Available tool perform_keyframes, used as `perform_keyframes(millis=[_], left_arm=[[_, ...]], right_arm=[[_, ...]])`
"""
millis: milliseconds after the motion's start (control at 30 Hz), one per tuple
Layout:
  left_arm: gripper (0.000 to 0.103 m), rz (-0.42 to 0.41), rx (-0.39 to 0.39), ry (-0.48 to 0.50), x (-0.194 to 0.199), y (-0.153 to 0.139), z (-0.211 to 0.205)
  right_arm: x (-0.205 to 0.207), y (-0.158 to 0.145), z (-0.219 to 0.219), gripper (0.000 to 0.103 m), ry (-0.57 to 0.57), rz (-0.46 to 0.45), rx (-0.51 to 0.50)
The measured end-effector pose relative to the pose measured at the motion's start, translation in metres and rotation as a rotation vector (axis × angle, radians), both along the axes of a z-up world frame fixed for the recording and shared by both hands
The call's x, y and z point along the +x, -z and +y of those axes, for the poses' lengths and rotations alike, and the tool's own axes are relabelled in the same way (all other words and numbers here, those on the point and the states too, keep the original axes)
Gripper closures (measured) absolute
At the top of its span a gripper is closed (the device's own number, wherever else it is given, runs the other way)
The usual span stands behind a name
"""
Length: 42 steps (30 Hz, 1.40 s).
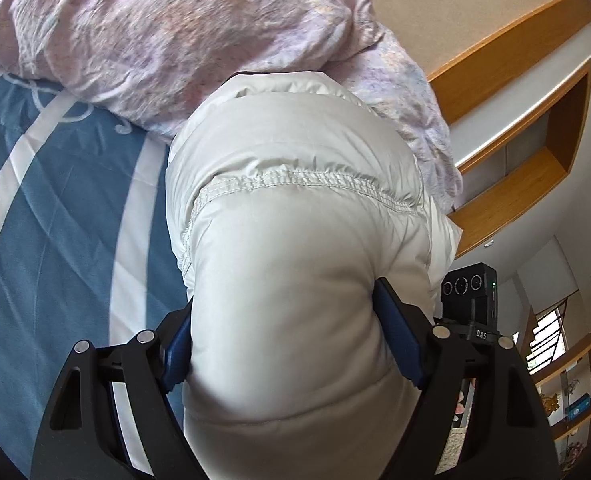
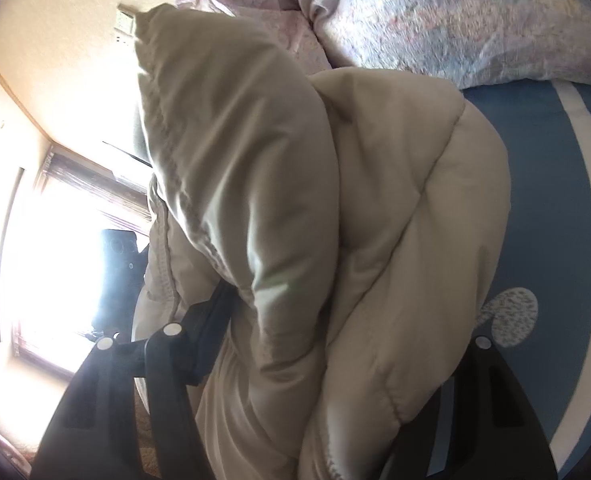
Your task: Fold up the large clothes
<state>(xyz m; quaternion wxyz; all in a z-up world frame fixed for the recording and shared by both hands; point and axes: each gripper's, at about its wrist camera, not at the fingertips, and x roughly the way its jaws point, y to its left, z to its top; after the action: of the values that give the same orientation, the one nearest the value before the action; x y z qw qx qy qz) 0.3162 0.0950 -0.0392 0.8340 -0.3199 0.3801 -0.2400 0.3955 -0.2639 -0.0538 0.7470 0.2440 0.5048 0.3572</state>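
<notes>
Jacket: pale, padded, quilted with a stitched seam; lifted clear above the bed, bunched and hanging between both tools, probably so a fold can be laid over.

Left gripper: blue pads wide-set yet pressed into a thick puff of the jacket, clamped on it.

Right gripper: one finger visible against the fabric, the other buried under it; grip apparently closed on the jacket's bulk.

Bed: blue cover with white stripes.

Duvet: pink floral, heaped at the far end.

Shelf: wooden wall niche beyond.
</notes>
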Motion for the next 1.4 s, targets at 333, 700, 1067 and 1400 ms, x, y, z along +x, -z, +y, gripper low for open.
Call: perform_keyframes(millis=[333,700,1067,1400], left_arm=[[0.022,-0.007,0.028,-0.005,0.007,0.009,0.007],[0.015,-0.054,0.288,-0.075,-0.001,-0.005,-0.008],[0.009,-0.232,0.800,-0.164,-0.039,-0.056,-0.069],[0.009,-0.213,0.817,-0.144,-0.040,-0.054,-0.084]], right_arm=[[-0.016,-0.008,0.006,0.042,0.041,-0.026,-0.048],[-0.037,0.007,0.005,0.016,0.138,0.021,-0.084],[-0.080,-0.042,-0.009,0.011,0.317,-0.065,-0.286],[-0.129,-0.134,0.013,0.027,0.473,-0.444,-0.463]])
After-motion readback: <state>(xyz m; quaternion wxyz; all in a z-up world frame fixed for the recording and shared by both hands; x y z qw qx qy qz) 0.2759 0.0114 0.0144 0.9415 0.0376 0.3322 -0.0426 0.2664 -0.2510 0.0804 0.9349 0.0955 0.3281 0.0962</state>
